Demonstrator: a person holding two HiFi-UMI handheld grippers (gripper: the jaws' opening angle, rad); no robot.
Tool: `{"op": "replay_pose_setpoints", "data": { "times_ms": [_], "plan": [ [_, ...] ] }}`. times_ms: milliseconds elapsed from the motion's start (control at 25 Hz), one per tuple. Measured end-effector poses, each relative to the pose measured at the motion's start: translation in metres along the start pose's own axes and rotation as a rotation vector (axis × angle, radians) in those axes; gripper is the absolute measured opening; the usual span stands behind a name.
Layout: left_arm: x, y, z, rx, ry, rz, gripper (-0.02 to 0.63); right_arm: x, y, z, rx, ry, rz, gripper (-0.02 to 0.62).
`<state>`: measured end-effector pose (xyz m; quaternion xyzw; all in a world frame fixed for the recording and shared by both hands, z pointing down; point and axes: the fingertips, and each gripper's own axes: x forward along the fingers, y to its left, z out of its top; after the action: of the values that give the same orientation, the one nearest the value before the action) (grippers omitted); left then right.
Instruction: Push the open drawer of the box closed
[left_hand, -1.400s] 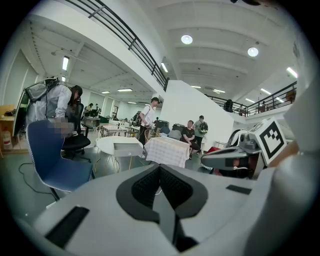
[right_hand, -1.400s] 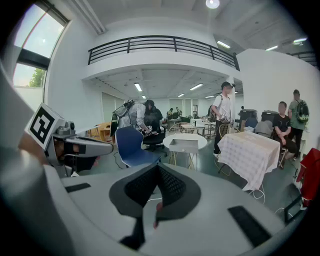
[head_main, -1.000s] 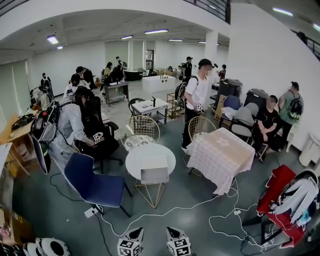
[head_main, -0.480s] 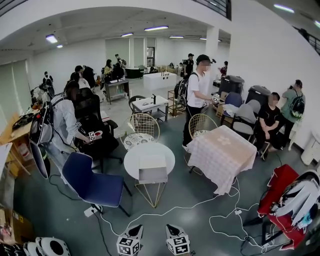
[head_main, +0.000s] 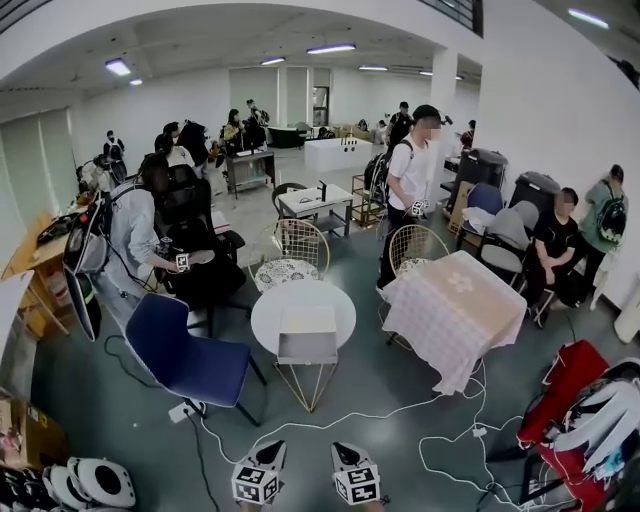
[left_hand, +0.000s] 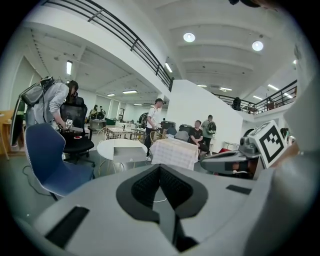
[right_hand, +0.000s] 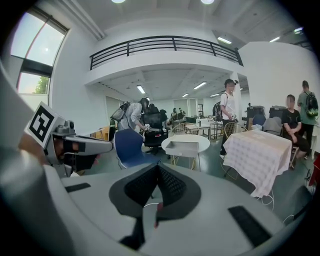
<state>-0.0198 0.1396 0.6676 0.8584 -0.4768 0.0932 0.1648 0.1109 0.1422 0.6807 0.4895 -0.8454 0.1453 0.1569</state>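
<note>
A pale grey box (head_main: 307, 335) stands on a round white table (head_main: 268, 305), and its drawer (head_main: 307, 349) is pulled out toward me. Both grippers hang low at the bottom edge of the head view, far short of the table: the left gripper (head_main: 268, 450) and the right gripper (head_main: 344, 452), side by side. In the left gripper view the box (left_hand: 128, 150) is small and distant beyond the shut left gripper (left_hand: 160, 169). The right gripper view shows the box (right_hand: 184, 146) ahead of the shut right gripper (right_hand: 158, 167). Nothing is between either pair of jaws.
A blue chair (head_main: 188, 362) stands left of the round table, a table with a checked cloth (head_main: 452, 312) to its right. White cables (head_main: 400, 415) trail over the floor between me and the tables. Red fabric (head_main: 560, 385) lies at the right. People sit and stand behind.
The head view has swung slightly, so the room sits a little differently in frame. The standing person in the white shirt has stepped to the right. Both grippers stay low and shut.
</note>
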Motion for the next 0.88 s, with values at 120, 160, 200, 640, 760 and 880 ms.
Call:
{"op": "replay_pose_setpoints", "data": {
  "times_ms": [120, 160, 200, 640, 760, 880],
  "plan": [
    [0.001, -0.001, -0.001, -0.008, 0.000, 0.015, 0.009, 0.000, -0.004, -0.004, -0.004, 0.000, 0.012, 0.017],
    [0.002, -0.002, -0.002, -0.008, 0.003, 0.018, 0.009, 0.000, -0.005, -0.008, -0.003, 0.005, 0.014, 0.017],
    [0.002, -0.003, -0.003, -0.008, 0.005, 0.020, 0.009, 0.000, -0.005, -0.011, 0.001, 0.012, 0.016, 0.017],
    [0.010, -0.015, -0.014, -0.008, 0.039, 0.018, 0.009, -0.002, -0.015, -0.021, 0.022, 0.032, 0.028, 0.017],
    [0.017, -0.014, -0.014, -0.010, 0.038, 0.011, 0.009, 0.000, -0.021, -0.021, 0.029, 0.031, 0.019, 0.017],
    [0.025, -0.015, -0.013, -0.006, 0.035, 0.002, 0.009, 0.002, -0.028, -0.024, 0.034, 0.036, 0.006, 0.017]
  ]
}}
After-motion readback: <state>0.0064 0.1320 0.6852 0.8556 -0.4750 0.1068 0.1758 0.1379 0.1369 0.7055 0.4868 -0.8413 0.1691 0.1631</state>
